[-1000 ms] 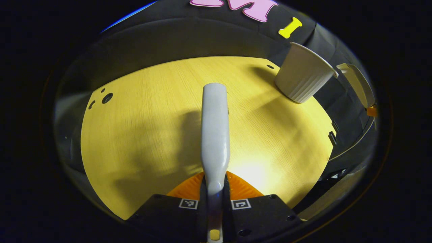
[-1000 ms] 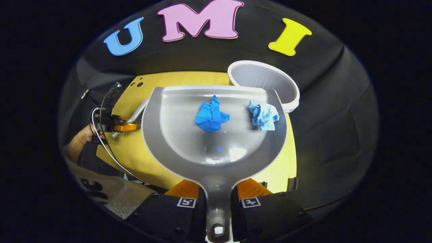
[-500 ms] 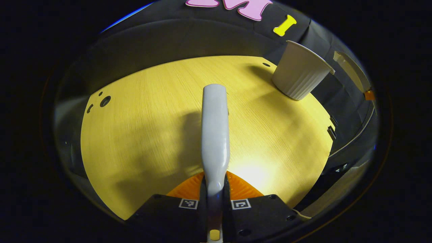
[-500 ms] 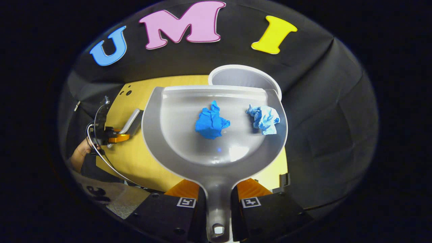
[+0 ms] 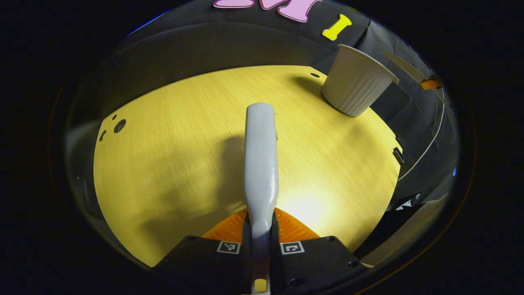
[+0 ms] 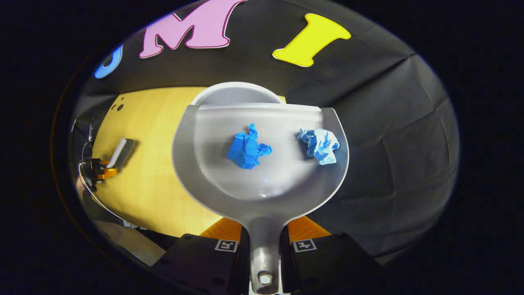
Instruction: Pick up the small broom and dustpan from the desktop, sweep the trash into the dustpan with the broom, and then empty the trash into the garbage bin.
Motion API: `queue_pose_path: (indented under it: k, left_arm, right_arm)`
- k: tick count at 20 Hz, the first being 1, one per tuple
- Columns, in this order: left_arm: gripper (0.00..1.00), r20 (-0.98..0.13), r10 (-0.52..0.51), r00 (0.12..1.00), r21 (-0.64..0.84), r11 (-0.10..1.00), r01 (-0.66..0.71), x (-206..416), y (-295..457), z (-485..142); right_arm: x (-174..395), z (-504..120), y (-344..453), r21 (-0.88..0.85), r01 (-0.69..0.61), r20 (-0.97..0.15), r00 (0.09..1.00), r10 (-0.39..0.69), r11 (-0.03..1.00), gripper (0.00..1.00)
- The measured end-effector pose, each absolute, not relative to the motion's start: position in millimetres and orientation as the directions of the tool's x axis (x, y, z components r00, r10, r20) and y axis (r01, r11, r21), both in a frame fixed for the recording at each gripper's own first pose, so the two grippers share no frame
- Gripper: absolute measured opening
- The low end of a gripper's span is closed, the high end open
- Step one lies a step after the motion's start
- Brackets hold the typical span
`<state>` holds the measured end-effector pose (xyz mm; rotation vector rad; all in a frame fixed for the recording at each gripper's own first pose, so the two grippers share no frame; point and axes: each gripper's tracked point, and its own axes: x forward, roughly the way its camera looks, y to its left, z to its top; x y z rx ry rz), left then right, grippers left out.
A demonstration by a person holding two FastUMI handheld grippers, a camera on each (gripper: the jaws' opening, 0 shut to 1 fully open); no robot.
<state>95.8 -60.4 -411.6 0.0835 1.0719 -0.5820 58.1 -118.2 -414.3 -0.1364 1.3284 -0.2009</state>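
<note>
Yellow wood-grain worktop spreads across the left gripper view, lit brightest just ahead of the left gripper. Its fingers are closed tight on the pale grey handle of the small broom, which runs straight up the middle of the view and casts a shadow to its left. At the far right corner of the worktop stands the garbage bin, a pale ribbed tub (it looks tilted through the fisheye lens). Beyond the bin, at the right margin, a thin pale edge of the dustpan shows. Small round holes sit near the worktop's far left edge.

In the right gripper view, the right gripper has both fingers clamped on the stem of the grey dustpan, held flat above the far right corner of the worktop. Two pieces of trash lie in the pan: a crumpled dark blue paper ball near the middle and a crumpled light blue paper ball toward the pan's right side, well apart from each other. The bin's rim peeks out just past the pan's front lip. Far off at the worktop's left edge, the broom's bristle head rests over the wood, with the left gripper behind it.
</note>
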Motion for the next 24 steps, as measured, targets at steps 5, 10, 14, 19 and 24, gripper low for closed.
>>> queue_pose_path:
  k: [5,10,14,19,24]
  left_arm:
    - [0.21,-0.842,-0.413,0.347,-0.215,0.847,0.486,96,-61,-416]
    - [0.21,-0.84,-0.416,0.35,-0.221,0.849,0.479,95,-62,-419]
    - [0.21,-0.839,-0.418,0.349,-0.225,0.85,0.476,94,-62,-421]
    - [0.21,-0.838,-0.419,0.348,-0.228,0.85,0.475,95,-63,-422]
    - [0.21,-0.838,-0.422,0.346,-0.226,0.845,0.485,96,-63,-421]
  right_arm:
    - [80,-424,-149,-0.301,-0.033,-0.944,0.149,-0.293,0.953,0.34]
    - [81,-422,-160,-0.344,-0.155,-0.938,0.086,-0.335,0.926,0.34]
    - [84,-422,-160,-0.357,-0.219,-0.934,0.063,-0.352,0.908,0.34]
    - [89,-417,-161,-0.378,-0.313,-0.921,0.035,-0.388,0.871,0.34]
    - [92,-416,-163,-0.384,-0.352,-0.915,0.025,-0.402,0.854,0.34]
